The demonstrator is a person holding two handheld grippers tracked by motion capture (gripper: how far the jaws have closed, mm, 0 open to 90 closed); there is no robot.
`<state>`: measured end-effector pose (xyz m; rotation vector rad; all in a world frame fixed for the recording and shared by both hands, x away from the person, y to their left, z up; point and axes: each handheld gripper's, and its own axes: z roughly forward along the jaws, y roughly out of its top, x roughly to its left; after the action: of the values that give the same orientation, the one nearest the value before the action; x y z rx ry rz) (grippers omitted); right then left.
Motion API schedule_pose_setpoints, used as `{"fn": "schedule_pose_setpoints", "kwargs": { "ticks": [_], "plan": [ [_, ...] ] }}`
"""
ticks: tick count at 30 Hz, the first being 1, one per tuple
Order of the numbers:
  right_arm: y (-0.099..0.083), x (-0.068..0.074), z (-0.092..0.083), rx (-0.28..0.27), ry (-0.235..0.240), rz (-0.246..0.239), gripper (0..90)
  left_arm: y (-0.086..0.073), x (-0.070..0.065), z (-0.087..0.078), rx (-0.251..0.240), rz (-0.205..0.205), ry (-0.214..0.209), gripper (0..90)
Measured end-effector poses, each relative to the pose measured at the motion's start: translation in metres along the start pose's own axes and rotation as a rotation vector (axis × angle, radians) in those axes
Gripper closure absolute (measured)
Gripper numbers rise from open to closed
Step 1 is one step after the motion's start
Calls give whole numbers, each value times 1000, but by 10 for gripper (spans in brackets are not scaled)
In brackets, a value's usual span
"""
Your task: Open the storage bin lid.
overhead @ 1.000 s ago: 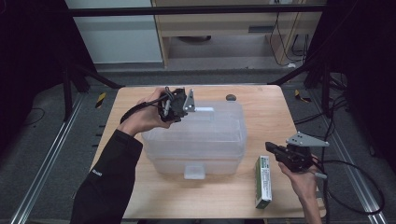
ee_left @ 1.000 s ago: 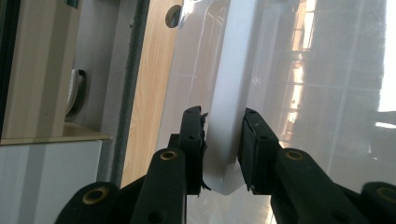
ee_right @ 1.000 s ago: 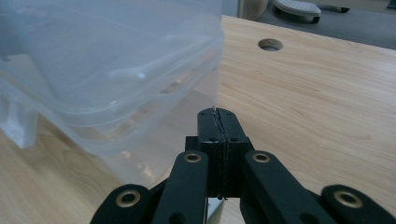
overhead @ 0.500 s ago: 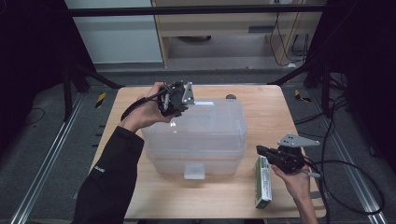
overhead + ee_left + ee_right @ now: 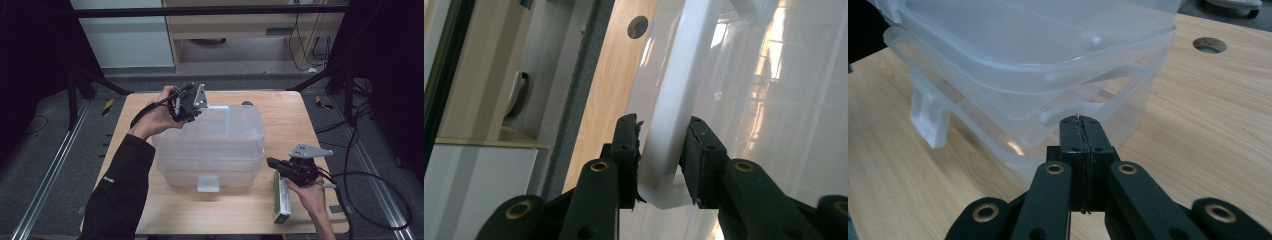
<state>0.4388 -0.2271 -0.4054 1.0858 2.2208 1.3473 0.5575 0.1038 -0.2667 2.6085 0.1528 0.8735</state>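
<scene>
Translucent plastic forms the lidded storage box that sits at the centre of the wooden bench, its front latch tab hanging at 6 o'clock. At the box's 11 o'clock corner the left gripper straddles the white clip bar on the rim; in the left gripper view the fingers stand either side of the bar, the left one against it and a slight gap at the right one, having just been opening, which suggests a latch being let go rather than clamped. At 4 o'clock the right gripper hovers beside the box wall with fingers pressed together on nothing, apparently parked near that side for the next latch. A green carton lies flat under that hand, clear of the box.
</scene>
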Motion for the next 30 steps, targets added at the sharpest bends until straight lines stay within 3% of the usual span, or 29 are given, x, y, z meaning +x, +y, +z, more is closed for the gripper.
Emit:
{"fn": "schedule_pose_setpoints", "kwargs": {
  "ticks": [7,12,22,25,30],
  "plan": [
    [5,4,7,-12,30,-7,900,0,3,2,-10,-22,22,683],
    [7,3,9,-20,35,9,900,-1,5,3,-17,-38,17,679],
    [14,5,13,-32,32,-5,900,-3,3,2,-20,-40,8,678],
    [13,5,14,-21,29,-7,900,-6,-1,-1,-49,-39,21,609],
    [12,5,15,-21,32,-6,900,-11,-5,-14,-72,-48,18,585]
  ]
}}
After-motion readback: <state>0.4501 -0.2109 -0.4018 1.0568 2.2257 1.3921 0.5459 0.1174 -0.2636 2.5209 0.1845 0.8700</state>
